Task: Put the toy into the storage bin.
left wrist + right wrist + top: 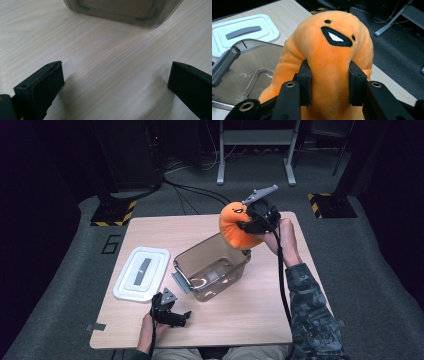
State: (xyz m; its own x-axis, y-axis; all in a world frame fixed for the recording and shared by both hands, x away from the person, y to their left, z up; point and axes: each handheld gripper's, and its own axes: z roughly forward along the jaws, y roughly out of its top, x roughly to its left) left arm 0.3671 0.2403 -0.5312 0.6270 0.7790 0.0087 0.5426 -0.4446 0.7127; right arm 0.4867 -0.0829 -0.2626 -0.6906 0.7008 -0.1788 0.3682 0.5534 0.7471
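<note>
The right hand-held gripper [248, 226] is clamped on an orange plush toy [234, 226], its two black jaws pressed into the toy's soft body from either side, as the right gripper view shows at close range [329, 85]. The plush toy [329, 50] carries an embroidered face with a black open mouth and small black eyes. In the high view the toy is held clear of the table [150, 330], above the far right corner of a translucent grey plastic bin [212, 265]; whether its lower edge touches the bin rim cannot be told. The bin stands open near the middle of the table, with a grey latch handle on its near left end. In the right gripper view the bin [249, 72] appears below and to the left of the toy. A white lid [142, 272] with a grey strip along its centre lies flat on the table just left of the bin, apart from it. The left hand-held gripper [172, 316] rests low at the near edge of the table, in front of the bin. In the left gripper view its jaws [115, 82] stand wide apart with bare wood grain between them and nothing gripped; the base of the bin [125, 12] lies ahead.
</note>
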